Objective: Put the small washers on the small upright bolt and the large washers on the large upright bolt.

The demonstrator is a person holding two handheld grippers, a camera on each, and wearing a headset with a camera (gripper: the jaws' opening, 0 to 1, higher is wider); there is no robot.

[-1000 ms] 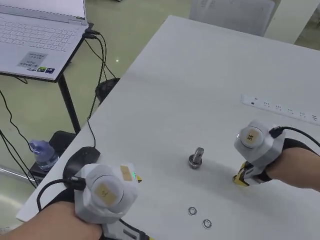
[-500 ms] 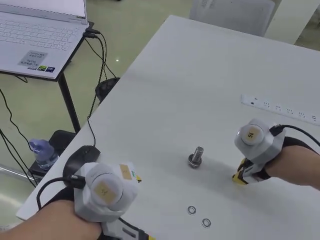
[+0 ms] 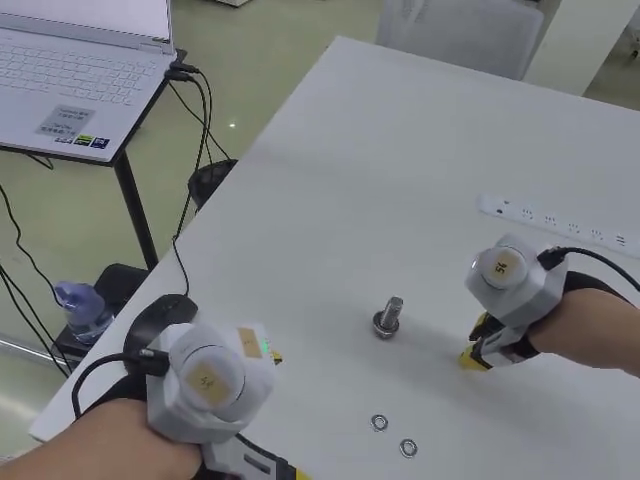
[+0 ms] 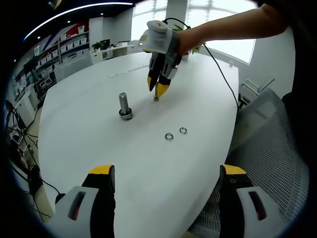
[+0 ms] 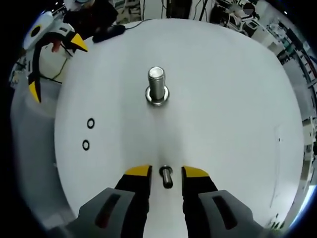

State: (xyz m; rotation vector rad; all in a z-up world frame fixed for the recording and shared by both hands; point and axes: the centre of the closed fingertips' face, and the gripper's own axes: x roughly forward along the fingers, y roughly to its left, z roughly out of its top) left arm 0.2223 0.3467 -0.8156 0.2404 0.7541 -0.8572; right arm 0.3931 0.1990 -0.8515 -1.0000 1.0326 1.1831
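- The left tool (image 4: pixel 167 171) is nearest the person, low over the near edge of the white tabletop (image 3: pixel 400 160). Its jaws stand wide apart with only bare tabletop between them, and it holds nothing.
- Just beyond it, two washers lie flat on the tabletop close together but not touching: the nearer washer (image 3: pixel 407 448) and the other washer (image 3: pixel 379 423). Neither is on a bolt. I cannot tell from these views whether they are the small or the large kind.
- Farther in, near the middle of the tabletop, the large bolt (image 3: pixel 388 317) stands upright with a wider ring at its foot. Whether that ring is the bolt's head or a washer cannot be told.
- To the right of the large bolt and well apart from it, the right tool (image 5: pixel 166 171) points down at the tabletop. Its jaws are only a little open and straddle the small bolt (image 5: pixel 166 176), which stands upright between the yellow tips. A thin gap shows on each side, so the tool is around the bolt and not clamped on it.
- Past the right tool, a white power strip (image 3: pixel 550 218) lies flat toward the far right edge.
- Off the tabletop to the far left, an open laptop (image 3: pixel 70 70) sits on a stand, with a water bottle (image 3: pixel 80 305) on the floor below it.
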